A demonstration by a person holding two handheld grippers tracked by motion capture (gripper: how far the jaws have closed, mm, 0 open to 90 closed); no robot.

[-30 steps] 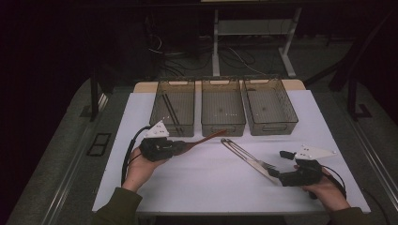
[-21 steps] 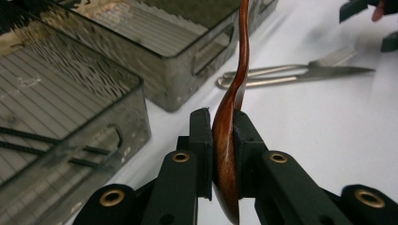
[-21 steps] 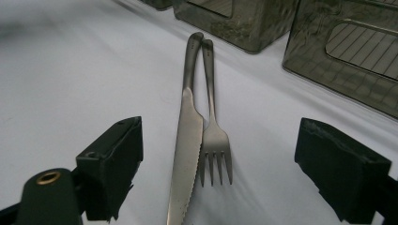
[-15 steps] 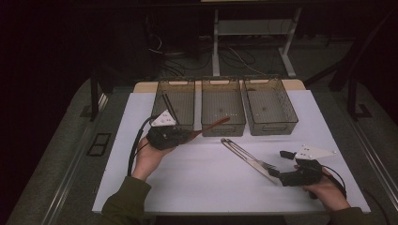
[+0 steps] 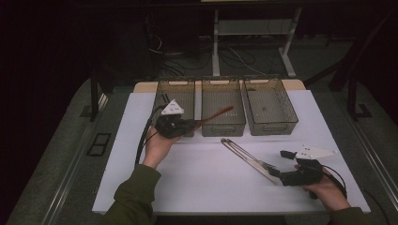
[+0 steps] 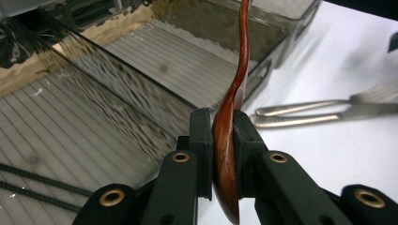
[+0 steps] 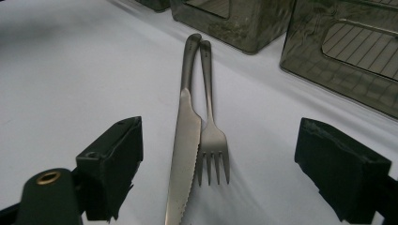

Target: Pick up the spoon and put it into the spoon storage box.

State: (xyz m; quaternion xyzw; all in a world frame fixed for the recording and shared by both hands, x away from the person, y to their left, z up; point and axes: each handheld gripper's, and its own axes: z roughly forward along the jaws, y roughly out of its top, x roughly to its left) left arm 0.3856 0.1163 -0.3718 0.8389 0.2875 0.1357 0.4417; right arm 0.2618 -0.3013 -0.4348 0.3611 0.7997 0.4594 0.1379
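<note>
Left gripper [image 5: 191,124] clamped on a reddish-brown wooden spoon [image 5: 213,116]; in the left gripper view both pads press flat against the bowl end of the spoon [image 6: 228,140], handle rising straight away from the jaws. In the high view the spoon is held clear of the white table top [image 5: 197,178], near its far edge, handle slanting out over the middle bin [image 5: 223,105] of three clear bins in a row along that edge. Left bin [image 5: 176,96] sits just behind the gripper and holds thin dark sticks [image 6: 28,176]; right bin [image 5: 271,105] stands beside the middle one. Right gripper [image 5: 277,164] rests near the right front corner of the table, jaws wide apart, gripping nothing. A steel knife [image 7: 183,154] and fork [image 7: 212,136] lie side by side on the table between those jaws, touching along their handles, handle ends pointing toward the bins; pads stand well apart from both pieces.
</note>
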